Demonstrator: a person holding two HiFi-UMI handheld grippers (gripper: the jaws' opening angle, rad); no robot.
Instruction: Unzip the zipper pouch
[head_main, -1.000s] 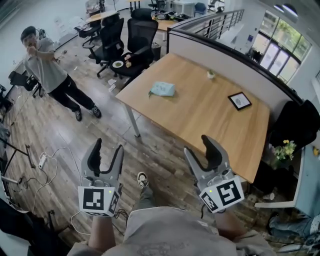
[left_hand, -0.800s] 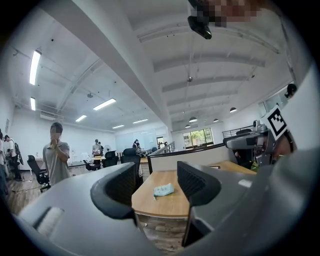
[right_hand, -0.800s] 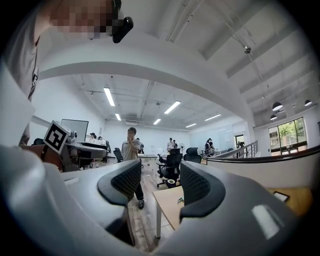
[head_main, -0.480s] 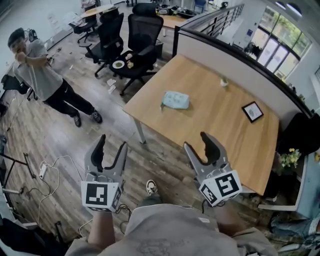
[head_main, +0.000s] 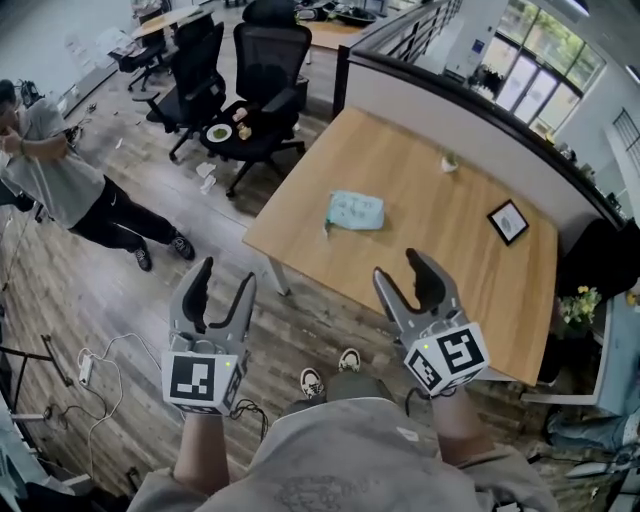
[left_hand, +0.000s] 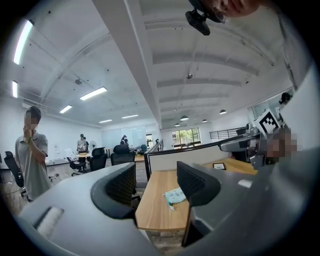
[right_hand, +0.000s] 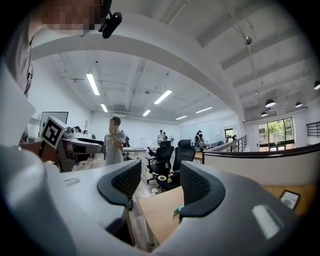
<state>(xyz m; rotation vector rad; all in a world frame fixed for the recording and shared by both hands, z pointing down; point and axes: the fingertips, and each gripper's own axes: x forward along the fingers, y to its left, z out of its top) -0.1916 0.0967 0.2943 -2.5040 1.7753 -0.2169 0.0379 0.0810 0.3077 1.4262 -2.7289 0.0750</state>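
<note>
Head view: pouch (head_main: 356, 211) lies flat on the table (head_main: 450, 262) near the front-left corner, lower and larger in frame than half a second ago. The walk-up is nearly done and the zipper is untouched. Left gripper (head_main: 225, 275) and right gripper (head_main: 400, 268) are both released and empty over the floor, well short of the table. Left gripper view: jaws apart, and the whole pouch shows through the gap, far off. Right gripper view: jaws apart, with only a sliver of the pouch beside the right jaw. The bystander (right_hand: 114, 142) stands full-length here but is cropped at the head view's edge.
</note>
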